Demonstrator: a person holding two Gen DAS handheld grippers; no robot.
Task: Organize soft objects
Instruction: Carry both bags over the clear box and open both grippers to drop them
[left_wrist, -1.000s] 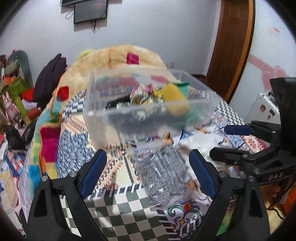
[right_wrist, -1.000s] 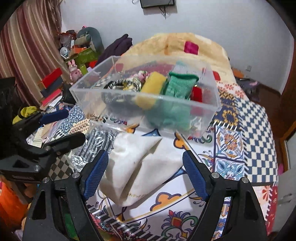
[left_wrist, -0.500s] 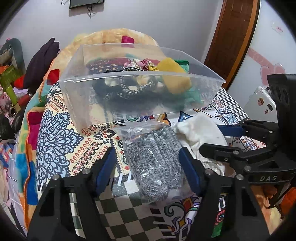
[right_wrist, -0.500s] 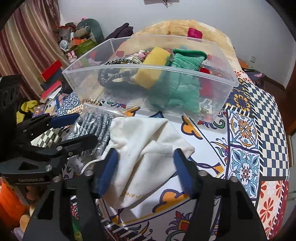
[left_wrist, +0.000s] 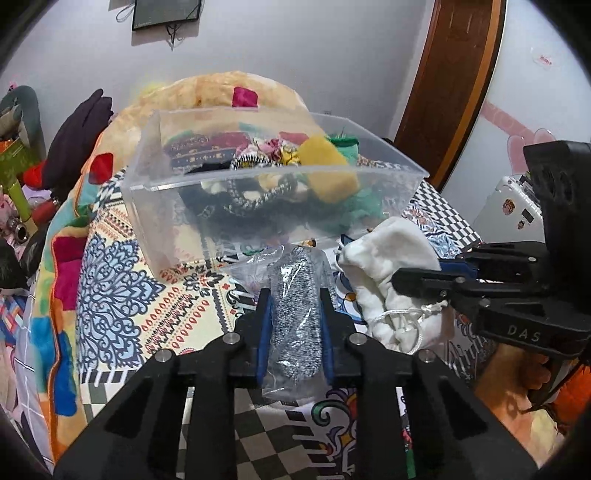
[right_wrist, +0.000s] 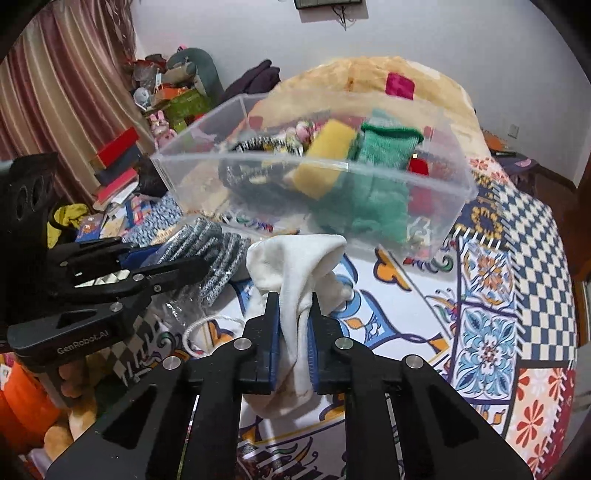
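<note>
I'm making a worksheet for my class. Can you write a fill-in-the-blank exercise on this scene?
1. The left gripper is shut on a grey knit item sealed in a clear ____.
2. The right gripper pinches a ____ cloth pouch.
3. The yellow sponge lies inside the clear ____.

Answers: bag; white; bin

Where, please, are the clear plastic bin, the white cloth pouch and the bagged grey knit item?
clear plastic bin (right_wrist: 258, 177), right wrist view, front wall.
white cloth pouch (right_wrist: 291, 266), right wrist view, upper fold.
bagged grey knit item (left_wrist: 295, 314), left wrist view, middle.
</note>
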